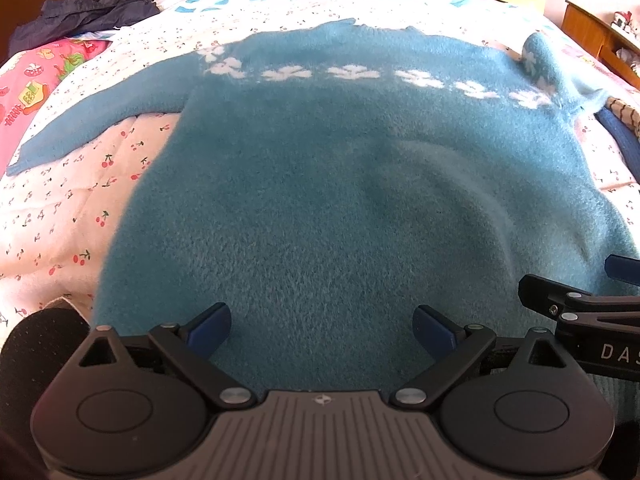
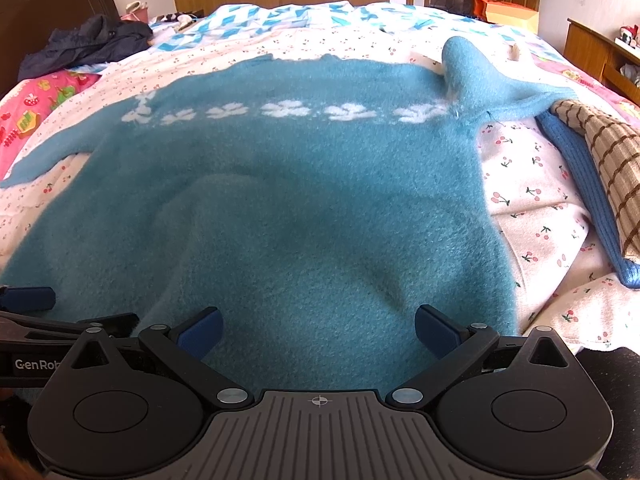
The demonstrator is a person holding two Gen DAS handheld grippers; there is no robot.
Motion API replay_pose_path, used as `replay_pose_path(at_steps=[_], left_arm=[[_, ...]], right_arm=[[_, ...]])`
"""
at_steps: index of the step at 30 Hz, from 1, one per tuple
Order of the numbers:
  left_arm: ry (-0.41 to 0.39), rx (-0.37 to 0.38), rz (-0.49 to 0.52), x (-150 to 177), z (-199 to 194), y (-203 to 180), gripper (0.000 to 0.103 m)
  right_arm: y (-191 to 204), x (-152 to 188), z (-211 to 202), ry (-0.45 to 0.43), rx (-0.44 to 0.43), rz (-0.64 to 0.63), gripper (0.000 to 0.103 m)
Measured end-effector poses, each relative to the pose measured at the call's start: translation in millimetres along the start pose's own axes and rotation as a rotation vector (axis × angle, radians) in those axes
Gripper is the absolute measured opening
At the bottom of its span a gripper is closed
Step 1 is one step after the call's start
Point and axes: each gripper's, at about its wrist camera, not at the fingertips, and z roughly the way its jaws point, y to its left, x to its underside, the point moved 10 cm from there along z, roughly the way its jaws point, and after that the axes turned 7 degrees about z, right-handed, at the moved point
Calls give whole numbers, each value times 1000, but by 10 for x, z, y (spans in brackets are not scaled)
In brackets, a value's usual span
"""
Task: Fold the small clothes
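A fuzzy teal sweater (image 1: 320,168) with a row of white flowers across the chest lies spread flat on the bed, also in the right wrist view (image 2: 280,200). Its left sleeve (image 1: 92,120) stretches out to the left. Its right sleeve (image 2: 476,76) is bunched and folded up near the shoulder. My left gripper (image 1: 322,332) is open over the hem, left of middle. My right gripper (image 2: 318,330) is open over the hem, right of middle. Both are empty. The right gripper's fingers (image 1: 560,300) show at the left view's right edge.
The bed has a white cherry-print quilt (image 2: 532,200). A blue knit garment (image 2: 576,184) and a brown checked cloth (image 2: 612,152) lie at the right. A dark jacket (image 1: 88,12) and a pink pillow (image 1: 36,84) lie at the far left. A wooden cabinet (image 2: 592,52) stands at the right.
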Motion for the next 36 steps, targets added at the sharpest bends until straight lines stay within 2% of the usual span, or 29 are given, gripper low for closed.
replay_pose_path(at_steps=[17,36], left_arm=[[-46,-30,39,-36,-81,-53,101],[-38,-20,36,-39,-53,-64,101]], right_arm=[[-32,-57,-75,-51,31,-30,102],[-50,-62,-43,-49,43,-29,102]])
